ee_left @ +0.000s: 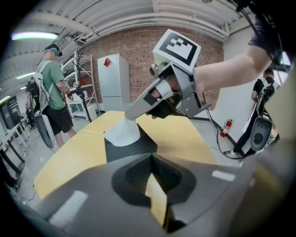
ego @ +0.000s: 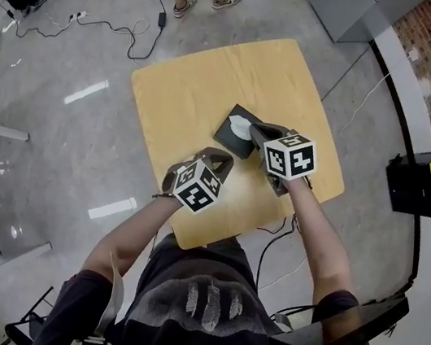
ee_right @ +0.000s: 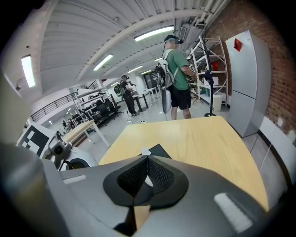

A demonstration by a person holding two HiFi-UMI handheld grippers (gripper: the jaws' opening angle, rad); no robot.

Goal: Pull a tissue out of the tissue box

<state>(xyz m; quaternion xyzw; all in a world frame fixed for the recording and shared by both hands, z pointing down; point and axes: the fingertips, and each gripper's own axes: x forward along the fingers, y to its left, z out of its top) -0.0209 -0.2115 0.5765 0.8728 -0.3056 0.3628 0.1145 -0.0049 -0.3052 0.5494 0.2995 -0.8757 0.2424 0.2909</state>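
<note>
A black tissue box (ego: pixel 225 134) sits on the wooden table (ego: pixel 184 92), right of its middle. A white tissue (ego: pixel 241 128) sticks up from its top. My right gripper (ego: pixel 250 130) reaches in from the right and is shut on the tissue. In the left gripper view the tissue (ee_left: pixel 122 133) rises as a cone from the box (ee_left: pixel 134 147) into the right gripper (ee_left: pixel 130 115). In the right gripper view a white scrap of tissue (ee_right: pixel 146 151) shows at the gripper (ee_right: pixel 148 158). My left gripper (ego: pixel 222 157) hovers just short of the box, shut and holding nothing (ee_left: pixel 151 156).
A person in a green shirt (ee_left: pixel 53 85) stands beyond the table's far end, beside metal shelving. A white cabinet (ee_left: pixel 113 81) stands against the brick wall. Cables (ego: pixel 117 30) lie on the floor at the far left, and a black case (ego: pixel 416 182) sits on the right.
</note>
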